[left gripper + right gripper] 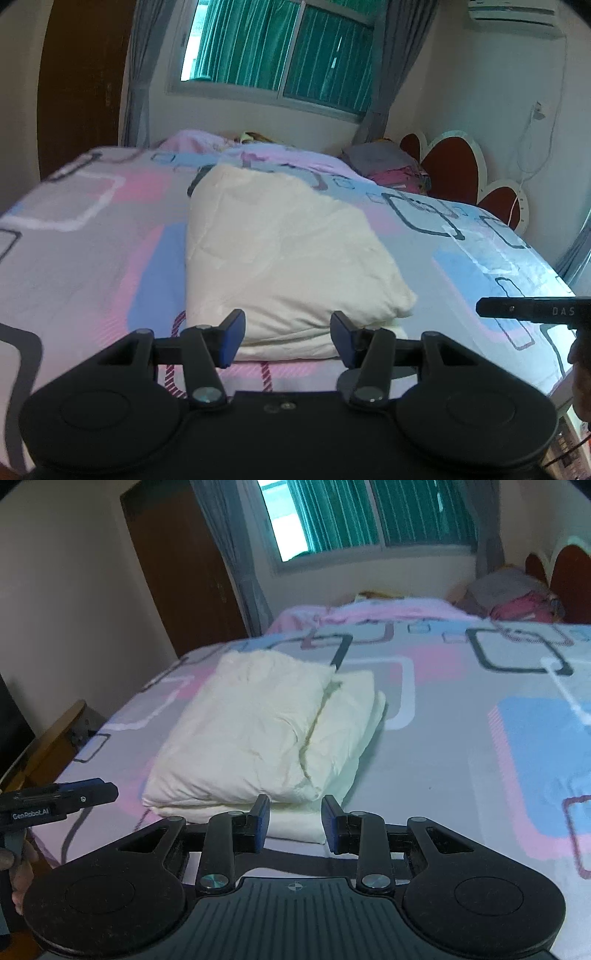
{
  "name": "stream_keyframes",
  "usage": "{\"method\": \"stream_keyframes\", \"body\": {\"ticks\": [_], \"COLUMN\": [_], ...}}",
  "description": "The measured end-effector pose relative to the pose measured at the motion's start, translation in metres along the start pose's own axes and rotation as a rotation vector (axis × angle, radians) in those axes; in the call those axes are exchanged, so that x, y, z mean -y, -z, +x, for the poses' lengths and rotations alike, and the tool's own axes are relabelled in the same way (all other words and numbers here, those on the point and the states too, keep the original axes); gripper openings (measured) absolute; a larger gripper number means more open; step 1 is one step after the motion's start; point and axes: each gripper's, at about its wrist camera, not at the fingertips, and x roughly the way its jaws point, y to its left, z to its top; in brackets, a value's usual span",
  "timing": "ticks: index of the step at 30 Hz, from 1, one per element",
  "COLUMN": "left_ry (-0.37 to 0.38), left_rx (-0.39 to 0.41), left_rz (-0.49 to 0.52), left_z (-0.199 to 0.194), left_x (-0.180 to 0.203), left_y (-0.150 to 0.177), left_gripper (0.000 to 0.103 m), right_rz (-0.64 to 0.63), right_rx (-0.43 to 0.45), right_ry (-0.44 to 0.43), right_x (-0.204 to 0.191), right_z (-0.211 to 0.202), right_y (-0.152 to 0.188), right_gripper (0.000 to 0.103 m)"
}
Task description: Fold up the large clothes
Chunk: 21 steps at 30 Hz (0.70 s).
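A cream-white garment (284, 258) lies folded into a thick rectangular stack on the patterned bed sheet (92, 258). It also shows in the right wrist view (258, 731), with layered edges at its right side. My left gripper (287, 338) is open and empty, just short of the stack's near edge. My right gripper (294, 823) is open and empty, at the stack's near right corner. Each gripper shows at the edge of the other's view, the right one (532, 307) and the left one (59, 799).
Pink bedding (258, 151) and a grey and magenta pile (391, 166) lie at the bed's far side by a heart-shaped headboard (454, 162). A window with green curtains (280, 48) is behind. A brown door (177, 572) and wooden furniture (55, 734) stand left of the bed.
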Motion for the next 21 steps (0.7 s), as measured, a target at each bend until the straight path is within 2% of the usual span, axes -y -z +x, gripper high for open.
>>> {"method": "stream_keyframes", "body": {"ticks": [6, 7, 8, 9, 10, 11, 14, 21], "left_ry": [-0.022, -0.026, -0.045, -0.076, -0.115, -0.133, -0.126, -0.138], "left_rx": [0.014, 0.011, 0.017, 0.04, 0.081, 0.094, 0.08, 0.082], "left_rz": [0.017, 0.018, 0.023, 0.038, 0.059, 0.079, 0.085, 0.064], "left_z": [-0.026, -0.029, -0.034, -0.04, -0.047, -0.051, -0.06, -0.084], "left_x": [0.022, 0.025, 0.03, 0.036, 0.043, 0.048, 0.057, 0.076], "left_y": [0.004, 0.006, 0.008, 0.011, 0.015, 0.016, 0.019, 0.029], "left_gripper": [0.051, 0.063, 0.089, 0.102, 0.103, 0.103, 0.103, 0.103], "right_rz": [-0.033, -0.042, -0.052, -0.056, -0.062, -0.077, -0.077, -0.071], "right_rx": [0.018, 0.013, -0.002, -0.006, 0.011, 0.055, 0.035, 0.064], "right_ry": [0.011, 0.018, 0.026, 0.045, 0.075, 0.104, 0.116, 0.155], "right_x": [-0.023, -0.027, -0.031, -0.034, -0.037, -0.04, -0.044, -0.051], "right_z": [-0.028, -0.031, -0.033, -0.035, -0.038, -0.044, -0.047, -0.07], "right_y": [0.014, 0.016, 0.019, 0.021, 0.024, 0.029, 0.038, 0.049], "right_gripper": [0.032, 0.032, 0.036, 0.074, 0.101, 0.103, 0.103, 0.103]}}
